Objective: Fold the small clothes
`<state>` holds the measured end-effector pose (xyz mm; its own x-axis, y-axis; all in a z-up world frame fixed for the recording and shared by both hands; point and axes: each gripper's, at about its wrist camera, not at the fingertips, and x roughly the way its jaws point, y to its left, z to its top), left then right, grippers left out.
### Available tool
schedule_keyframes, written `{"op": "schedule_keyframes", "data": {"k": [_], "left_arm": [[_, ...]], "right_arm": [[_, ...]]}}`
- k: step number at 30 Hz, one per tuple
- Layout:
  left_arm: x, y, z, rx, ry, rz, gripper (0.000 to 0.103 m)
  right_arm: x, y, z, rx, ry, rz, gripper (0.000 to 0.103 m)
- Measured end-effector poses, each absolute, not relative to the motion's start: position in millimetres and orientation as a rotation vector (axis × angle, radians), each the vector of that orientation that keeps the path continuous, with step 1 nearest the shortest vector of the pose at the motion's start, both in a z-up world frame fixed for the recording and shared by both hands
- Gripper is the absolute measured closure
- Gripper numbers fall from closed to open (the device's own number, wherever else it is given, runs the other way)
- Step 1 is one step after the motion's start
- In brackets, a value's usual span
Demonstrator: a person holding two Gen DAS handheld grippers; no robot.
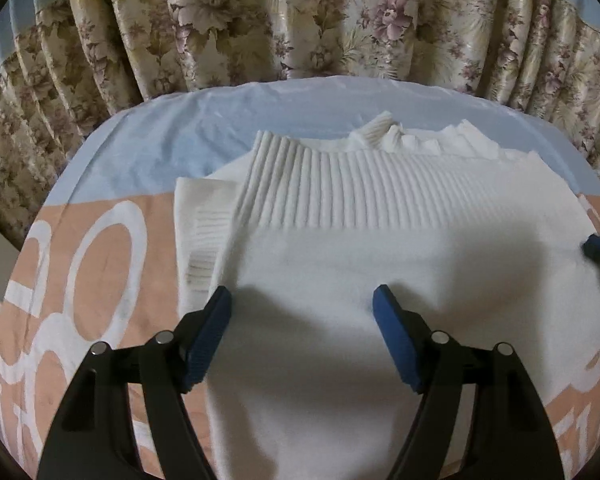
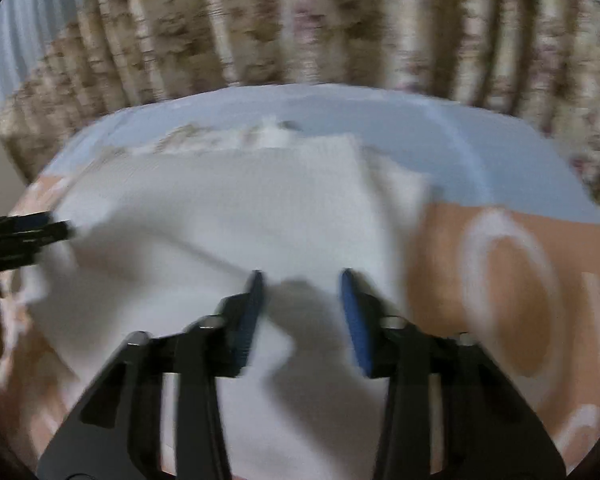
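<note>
On the peach-and-blue printed cloth point(image 1: 100, 248) in front of the flowered curtain point(image 1: 300, 20) lies the white knit sweater point(image 1: 380, 240), flat, its ribbed band at the far end and its long axis running from the grippers toward the curtain. Both grippers hover over its near part with nothing between the jaws: the left gripper point(image 1: 302, 300) is spread wide, the right gripper point(image 2: 302, 280) narrower but still parted. It looks like the moment between folds; next, each gripper likely needs to pinch a near corner and carry it toward the ribbed band.
</note>
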<state>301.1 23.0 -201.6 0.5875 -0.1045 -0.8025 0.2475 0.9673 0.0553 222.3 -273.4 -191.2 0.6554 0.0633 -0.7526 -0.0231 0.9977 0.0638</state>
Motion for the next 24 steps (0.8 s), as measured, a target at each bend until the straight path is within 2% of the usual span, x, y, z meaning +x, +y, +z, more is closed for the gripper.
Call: {"op": "schedule_keyframes", "data": {"k": [1,4,6,7,8,9,11,13,24], "left_arm": [[300,22,-201,0.184,0.917,-0.204,0.029],[294,18,-197,0.225,0.913,-0.183,0.029],[289,15,-189,0.232,0.905,-0.177,0.028],[288,14,-186,0.230,0.904,-0.175,0.025],[286,13,-181,0.224,0.900,-0.171,0.017],[283,13,-175,0.209,0.893,-0.165,0.014],[277,11,-165,0.170,0.894,-0.176,0.014],[273,9,-160,0.139,0.907,-0.183,0.008],[262,-23,-184,0.108,1.016,-0.203,0.007]], "right_arm": [[218,-283,-189,0.050,0.855,0.024,0.077],[206,-306,-179,0.066,0.854,-0.026,0.063],[196,-313,-170,0.063,0.834,-0.039,0.059],[192,-316,-166,0.064,0.828,-0.047,0.052],[188,-319,-162,0.071,0.824,-0.061,0.045],[185,-322,-160,0.081,0.821,-0.070,0.042],[178,-329,-156,0.120,0.812,-0.079,0.020],[170,-334,-156,0.176,0.792,-0.063,0.012],[172,-320,-186,0.305,0.870,0.057,0.010]]}}
